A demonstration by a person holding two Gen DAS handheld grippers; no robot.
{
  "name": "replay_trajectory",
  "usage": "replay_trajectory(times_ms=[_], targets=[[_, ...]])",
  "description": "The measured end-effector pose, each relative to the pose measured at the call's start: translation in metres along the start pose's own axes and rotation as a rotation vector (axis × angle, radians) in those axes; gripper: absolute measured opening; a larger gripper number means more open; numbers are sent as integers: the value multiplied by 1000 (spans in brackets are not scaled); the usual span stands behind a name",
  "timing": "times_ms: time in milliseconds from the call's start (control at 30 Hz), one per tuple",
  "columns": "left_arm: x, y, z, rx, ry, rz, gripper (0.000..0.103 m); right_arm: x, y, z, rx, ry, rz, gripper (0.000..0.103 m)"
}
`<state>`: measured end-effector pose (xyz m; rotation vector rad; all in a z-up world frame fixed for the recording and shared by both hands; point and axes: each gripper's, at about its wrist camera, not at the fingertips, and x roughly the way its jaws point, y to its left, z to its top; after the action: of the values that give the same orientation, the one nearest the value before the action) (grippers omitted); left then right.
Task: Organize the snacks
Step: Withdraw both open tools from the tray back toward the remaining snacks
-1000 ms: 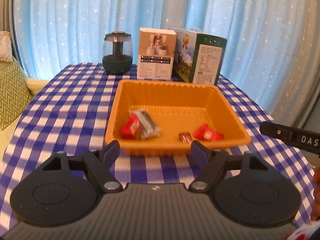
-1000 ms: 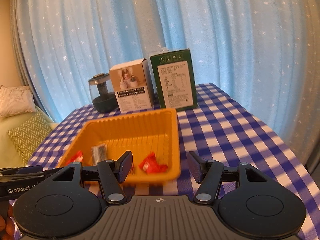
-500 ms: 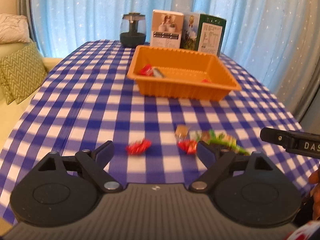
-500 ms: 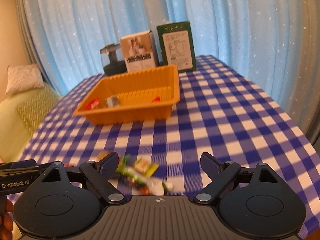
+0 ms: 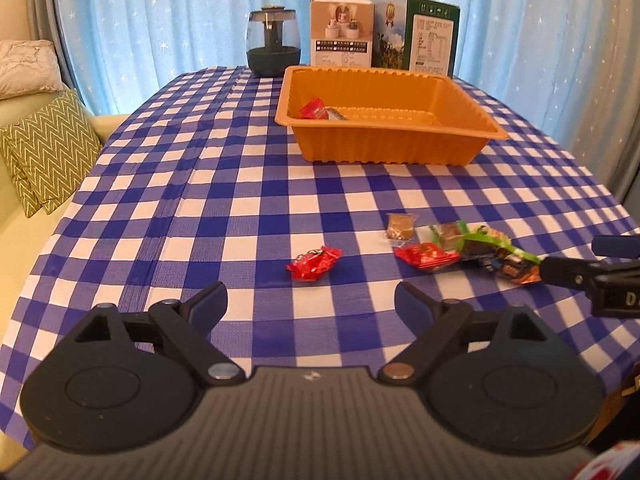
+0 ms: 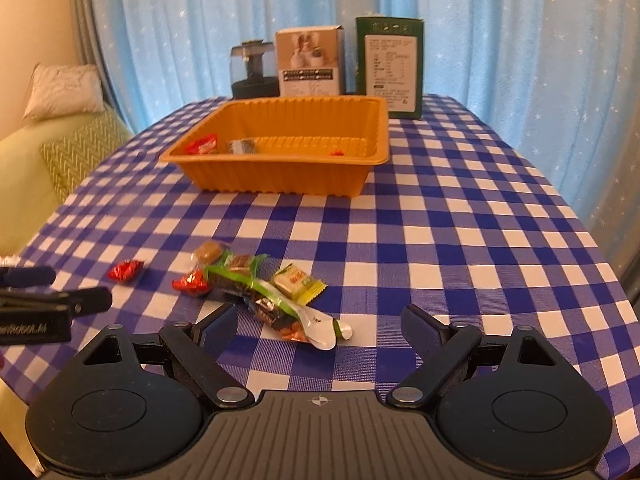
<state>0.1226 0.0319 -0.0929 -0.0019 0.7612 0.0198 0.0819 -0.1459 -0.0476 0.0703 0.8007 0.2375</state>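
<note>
An orange tray (image 5: 384, 148) (image 6: 280, 176) stands at the far middle of the checked table with a few wrapped snacks inside. Loose snacks lie nearer: a red candy (image 5: 314, 264) (image 6: 126, 270), another red candy (image 5: 426, 255) (image 6: 190, 282), a brown sweet (image 5: 400, 226) (image 6: 208, 251), a green-wrapped pile (image 5: 486, 246) (image 6: 256, 284) and a yellow-green packet (image 6: 298, 280). My left gripper (image 5: 312, 306) is open, just short of the first red candy. My right gripper (image 6: 316, 326) is open over the near end of the pile, nothing pressed between its pads.
A dark glass jar (image 5: 273, 42), a white box (image 5: 342, 32) and a green box (image 5: 430, 38) stand behind the tray before blue curtains. A sofa with a zigzag cushion (image 5: 44, 152) is on the left. Table edges curve close on both sides.
Both grippers have pulled back from the tray toward the near table and dipped lower. Their jaws stand wider than a second ago. The loose snacks now lie in front of them.
</note>
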Motion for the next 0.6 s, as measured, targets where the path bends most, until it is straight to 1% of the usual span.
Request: replay_trajectory(times_ms=[133,233,433,500,567,600], targets=[[8,3,2,16,1,-3,89,12,6,1,-53,24,20,88],[13,4,4,26,-1,-3,89,20,11,2,-98,28,17,88],[21,11,5,-14,4,-29,89,35,12,4,-117,46,14,86],[23,11,6,-12,4,-30,89,40,12,6,-124,56,14,77],[24,12,6,-10,1,-36,89,45,12,7,-130,66,13,74],[25,12,6,-9,1,-37,89,47,13,7,-135,69,12,70]])
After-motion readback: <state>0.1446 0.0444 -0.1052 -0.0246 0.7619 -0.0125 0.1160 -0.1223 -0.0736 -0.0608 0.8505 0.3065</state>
